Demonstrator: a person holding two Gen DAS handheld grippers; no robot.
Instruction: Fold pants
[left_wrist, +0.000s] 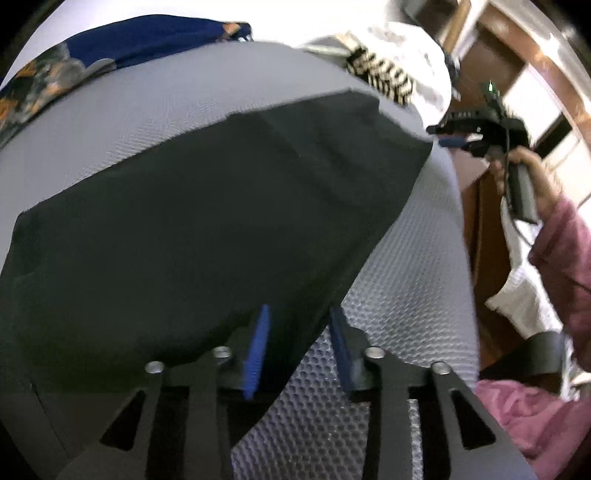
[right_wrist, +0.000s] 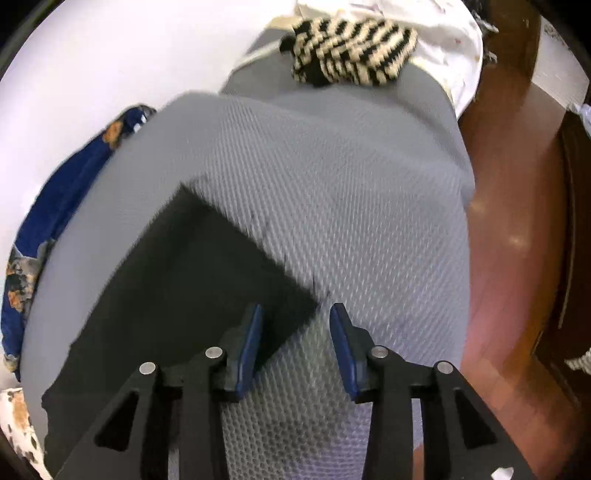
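Observation:
Black pants (left_wrist: 207, 206) lie spread flat on a grey textured mat (left_wrist: 413, 280). My left gripper (left_wrist: 299, 314) stands open just above their near right edge. The cloth's edge runs under the gap between the blue pads (left_wrist: 258, 347), and neither pad presses on it. In the right wrist view one corner of the pants (right_wrist: 199, 280) points toward my right gripper (right_wrist: 295, 312). That gripper is open too, its left pad over the corner and its right pad over bare mat (right_wrist: 332, 192). From the left wrist view the right gripper (left_wrist: 452, 138) shows at the mat's far right, in a hand.
A black-and-cream striped knit (right_wrist: 351, 51) and white cloth (right_wrist: 443, 29) lie at the mat's far end. A blue patterned cloth (right_wrist: 55, 221) runs along its left side. Wooden floor (right_wrist: 517, 221) and dark furniture lie to the right. A maroon sleeve (left_wrist: 565, 251) is there.

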